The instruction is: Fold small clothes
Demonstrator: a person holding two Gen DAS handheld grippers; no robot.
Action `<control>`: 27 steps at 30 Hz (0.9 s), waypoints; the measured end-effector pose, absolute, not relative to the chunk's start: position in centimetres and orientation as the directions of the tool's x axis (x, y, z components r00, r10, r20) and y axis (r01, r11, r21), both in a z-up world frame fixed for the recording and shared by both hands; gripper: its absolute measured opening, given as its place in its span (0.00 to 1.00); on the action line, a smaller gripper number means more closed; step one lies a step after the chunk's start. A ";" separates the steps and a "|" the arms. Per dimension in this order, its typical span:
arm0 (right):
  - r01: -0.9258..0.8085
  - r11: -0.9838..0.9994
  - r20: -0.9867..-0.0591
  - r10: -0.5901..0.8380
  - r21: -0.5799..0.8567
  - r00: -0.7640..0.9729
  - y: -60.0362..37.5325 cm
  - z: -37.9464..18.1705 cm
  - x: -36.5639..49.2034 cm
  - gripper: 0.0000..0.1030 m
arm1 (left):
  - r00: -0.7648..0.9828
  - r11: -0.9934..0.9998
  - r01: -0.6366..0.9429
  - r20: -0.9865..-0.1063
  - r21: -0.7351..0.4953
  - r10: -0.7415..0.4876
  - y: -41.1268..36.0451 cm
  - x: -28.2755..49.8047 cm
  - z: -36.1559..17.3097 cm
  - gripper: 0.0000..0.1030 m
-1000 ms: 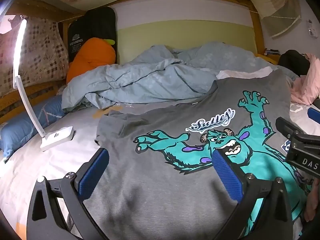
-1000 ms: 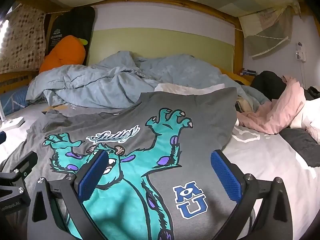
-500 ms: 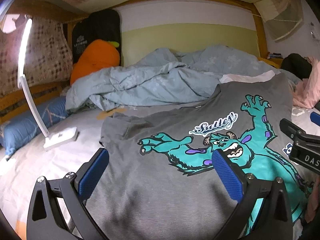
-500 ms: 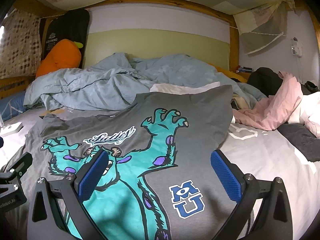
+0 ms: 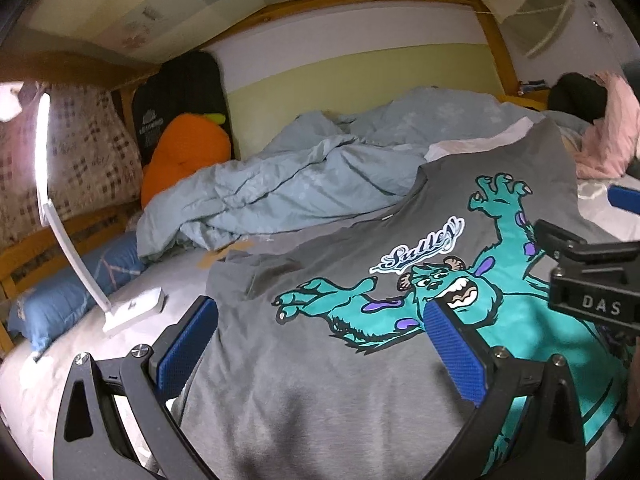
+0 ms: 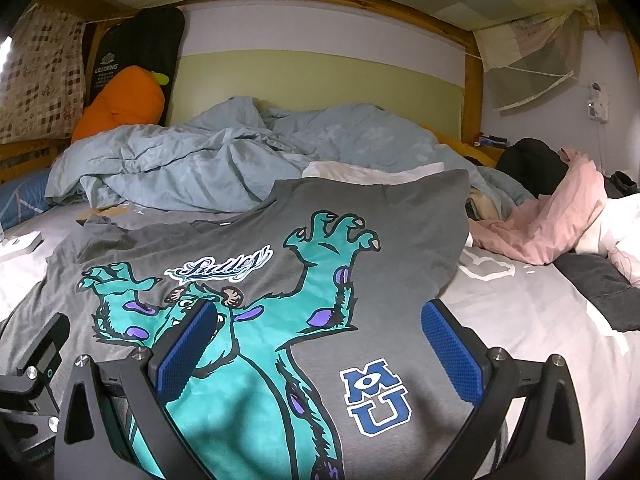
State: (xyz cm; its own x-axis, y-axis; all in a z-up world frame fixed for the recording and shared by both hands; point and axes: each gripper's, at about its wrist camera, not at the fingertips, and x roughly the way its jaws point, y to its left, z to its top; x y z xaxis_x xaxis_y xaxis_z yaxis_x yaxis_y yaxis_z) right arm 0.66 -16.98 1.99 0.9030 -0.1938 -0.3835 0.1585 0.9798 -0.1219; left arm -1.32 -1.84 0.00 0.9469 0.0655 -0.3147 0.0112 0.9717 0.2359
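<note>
Your left gripper [image 5: 320,344] has its blue pads [image 5: 456,352] spread wide apart, holding nothing, hovering over the grey shirt [image 5: 320,380]; whether the fingers brush the cloth you cannot tell. Your right gripper [image 6: 318,344] is just as wide open and empty, its pads [image 6: 450,350] poised over the same shirt [image 6: 416,240] near the blue MU logo [image 6: 376,400] at 6 o'clock in that view. The shirt lies face up and spread flat on the bed [image 6: 540,340], the teal monster print [image 6: 240,340] filling its middle, one arm of the print reaching toward 12 o'clock and the other toward 9 in the right view. In the left view, one sleeve is rumpled at 10 o'clock of the shirt, and the far edge of the shirt rests over a white cloth [image 6: 372,172] at 12. Beyond it lies a crumpled blue duvet [image 5: 300,188]. A white lamp [image 5: 80,240] stands at 9 o'clock in the left view, an orange plush [image 5: 184,152] sits at 11, and pink clothing [image 6: 560,216] is heaped at 3 in the right view. The other gripper's black body shows at each view's edge.
</note>
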 end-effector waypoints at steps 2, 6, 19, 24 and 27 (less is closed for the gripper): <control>0.159 0.980 -0.382 -0.195 -0.124 0.903 -17.0 2.0 0.6 1.00 | 0.942 0.980 0.003 -0.330 0.200 0.064 -1.1 -1.0 0.1 0.99; 0.156 0.980 -0.385 -0.191 -0.121 0.903 -17.0 1.9 0.7 1.00 | 0.930 0.989 -0.017 -0.361 0.148 0.071 -0.1 -0.5 -0.1 0.99; 0.152 0.981 -0.392 -0.187 -0.118 0.901 -17.1 1.7 0.8 1.00 | 0.935 0.986 -0.017 -0.348 0.166 0.075 -0.4 -0.6 0.0 0.99; 0.152 0.981 -0.400 -0.188 -0.120 0.897 -16.9 1.5 1.1 1.00 | 0.936 0.984 -0.018 -0.344 0.178 0.080 -0.8 -0.7 0.0 0.99; 0.153 0.981 -0.398 -0.189 -0.120 0.898 -17.0 1.5 1.1 1.00 | 0.935 0.985 -0.020 -0.344 0.174 0.080 -0.7 -0.8 0.0 0.99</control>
